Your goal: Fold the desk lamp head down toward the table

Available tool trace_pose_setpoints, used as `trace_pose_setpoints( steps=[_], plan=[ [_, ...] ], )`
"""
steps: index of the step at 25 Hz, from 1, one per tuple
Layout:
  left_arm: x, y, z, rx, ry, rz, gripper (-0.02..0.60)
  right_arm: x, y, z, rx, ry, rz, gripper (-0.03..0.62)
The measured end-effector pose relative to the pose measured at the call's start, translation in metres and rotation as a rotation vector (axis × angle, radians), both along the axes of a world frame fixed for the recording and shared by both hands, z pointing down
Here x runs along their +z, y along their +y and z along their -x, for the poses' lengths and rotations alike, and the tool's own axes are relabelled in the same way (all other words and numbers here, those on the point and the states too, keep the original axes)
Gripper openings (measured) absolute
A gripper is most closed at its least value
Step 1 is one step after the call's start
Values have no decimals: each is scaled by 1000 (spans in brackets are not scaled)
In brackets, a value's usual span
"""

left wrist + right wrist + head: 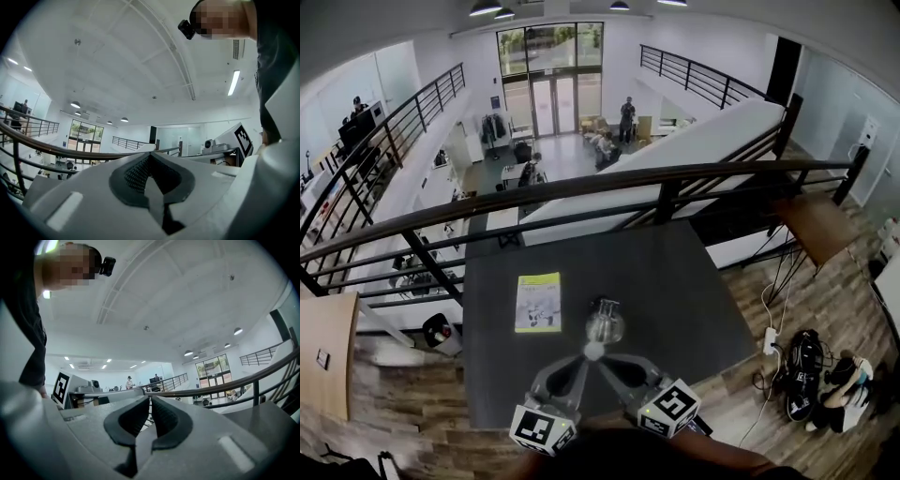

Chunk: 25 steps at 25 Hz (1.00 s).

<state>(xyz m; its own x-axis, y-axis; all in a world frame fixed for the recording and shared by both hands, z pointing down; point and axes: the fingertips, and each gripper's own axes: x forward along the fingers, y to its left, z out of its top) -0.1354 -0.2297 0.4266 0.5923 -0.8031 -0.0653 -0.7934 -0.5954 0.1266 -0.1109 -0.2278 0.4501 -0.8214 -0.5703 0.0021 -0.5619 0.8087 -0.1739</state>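
Desk lamp [605,324] stood on dark worktop [694,281] near my edge, just R of a yellow booklet [538,302]. From the head view its shiny head sat just beyond both gripper tips; couldn't tell if touching. L gripper [584,358]: jaws pressed together, nothing btwn them. R gripper [606,359]: jaws all but closed, hairline gap, empty. Tips converged in front of me. Railing [581,187] ran behind worktop.
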Motion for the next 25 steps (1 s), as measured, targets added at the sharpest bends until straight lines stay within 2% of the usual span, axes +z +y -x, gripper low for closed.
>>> trace_pose_setpoints(
  steps=[6, 10, 12, 16, 25],
  plan=[
    [10, -3, 16, 68, 6, 15, 2, 4, 0, 21, 55, 18, 17, 25],
    [12, -12, 11, 92, 13, 20, 2, 9, -12, 13, 103, 27, 26, 45],
    [13, -18, 6, 99, 14, 27, 2, 14, -21, 7, 118, 26, 49, 76],
    [11, -36, -2, 96, 15, 37, 2, 15, -41, -2, 134, 32, 67, 106],
    [29, -71, -2, 25, 22, 88, 2, 30, -89, -13, 118, 49, 139, 178]
  ],
)
